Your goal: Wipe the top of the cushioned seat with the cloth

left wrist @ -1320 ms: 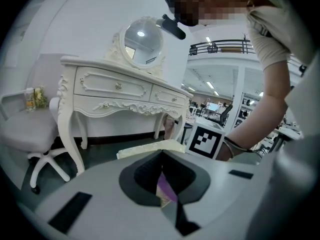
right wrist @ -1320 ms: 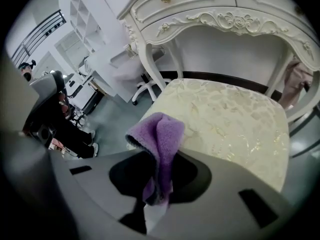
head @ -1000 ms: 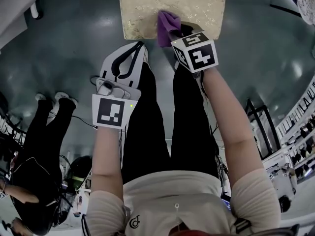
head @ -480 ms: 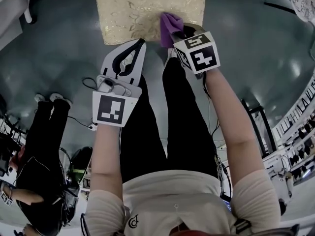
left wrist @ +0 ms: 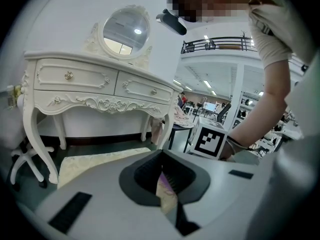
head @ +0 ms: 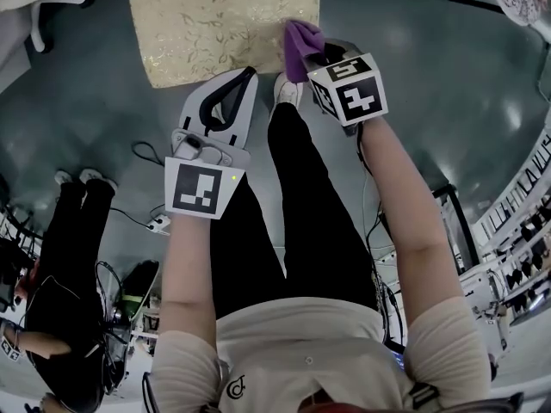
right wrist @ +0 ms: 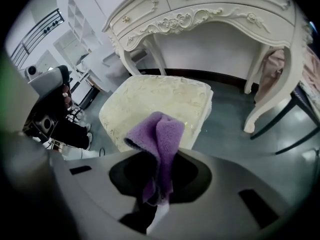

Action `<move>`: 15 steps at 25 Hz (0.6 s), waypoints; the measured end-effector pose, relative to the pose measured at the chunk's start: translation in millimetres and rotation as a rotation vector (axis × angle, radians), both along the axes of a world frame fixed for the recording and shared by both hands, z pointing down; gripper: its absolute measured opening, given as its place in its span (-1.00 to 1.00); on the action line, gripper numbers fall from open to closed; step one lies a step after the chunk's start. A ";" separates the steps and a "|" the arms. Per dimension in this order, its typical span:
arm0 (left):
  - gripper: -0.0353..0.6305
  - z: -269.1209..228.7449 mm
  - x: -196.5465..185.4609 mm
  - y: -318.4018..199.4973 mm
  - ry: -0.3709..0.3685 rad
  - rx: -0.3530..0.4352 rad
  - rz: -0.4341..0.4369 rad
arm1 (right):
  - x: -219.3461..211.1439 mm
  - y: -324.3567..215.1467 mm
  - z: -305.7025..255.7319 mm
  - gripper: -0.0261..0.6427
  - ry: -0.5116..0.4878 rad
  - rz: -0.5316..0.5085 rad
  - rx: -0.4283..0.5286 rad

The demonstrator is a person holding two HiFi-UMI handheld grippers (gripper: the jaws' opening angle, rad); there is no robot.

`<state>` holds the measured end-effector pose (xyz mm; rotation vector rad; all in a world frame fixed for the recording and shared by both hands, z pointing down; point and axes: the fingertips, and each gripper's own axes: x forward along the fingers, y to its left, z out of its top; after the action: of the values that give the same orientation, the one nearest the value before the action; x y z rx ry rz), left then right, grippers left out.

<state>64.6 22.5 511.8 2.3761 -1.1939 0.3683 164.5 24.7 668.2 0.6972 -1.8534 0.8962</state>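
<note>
— Right gripper point(right wrist: 160, 159) first: what has it got?
— Its jaws are pinched on the purple cloth point(right wrist: 156, 134), which sticks up out of them in a folded bunch. In the head view the cloth sits over the near right corner of the cushioned seat point(head: 219, 24). Whether it touches the cushion I cannot tell.
— And the left gripper point(head: 247, 76)?
— Jaws pressed together with nothing between them, tips close to the seat's near edge.
— Anything that holds things?
— Only the drawers point(left wrist: 75, 76) of the white carved desk point(right wrist: 215, 14) behind the seat. They are closed, so their insides do not show. An oval mirror point(left wrist: 126, 30) stands on the desk top.
— The surface and the room?
— The seat top is cream with a pale gold leaf pattern, and it stands on a glossy grey-green floor point(head: 413, 76). A white chair base point(left wrist: 25, 166) is beside the desk's left leg. A socket strip point(head: 157, 223) with its cable lies on the floor, and another person point(head: 65, 265) in dark clothes stands at the left. Beyond is a big bright hall with a railed balcony point(left wrist: 220, 45) and ceiling lights.
— Any writing?
— Black-and-white square markers on each gripper's cube point(head: 198, 191), and a small emblem point(head: 235, 388) on the shirt, too small to read.
</note>
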 end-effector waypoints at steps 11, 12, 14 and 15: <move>-0.85 -5.9 27.8 5.4 -0.020 0.022 0.032 | 38.4 -5.3 9.5 -0.68 0.076 0.035 -0.009; -0.85 -8.1 25.9 6.1 -0.015 0.024 0.023 | 41.2 -5.1 9.3 -0.68 0.088 0.037 -0.009; -0.85 -13.8 22.0 8.3 -0.016 0.030 0.024 | 45.9 -3.9 5.4 -0.69 0.109 0.041 -0.005; -0.85 -17.5 19.8 9.4 -0.026 0.037 0.036 | 46.7 -3.5 0.7 -0.69 0.115 0.043 0.001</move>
<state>84.4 31.9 494.3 2.4339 -1.1807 0.3934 211.3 21.2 668.9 0.7756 -1.7425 0.8646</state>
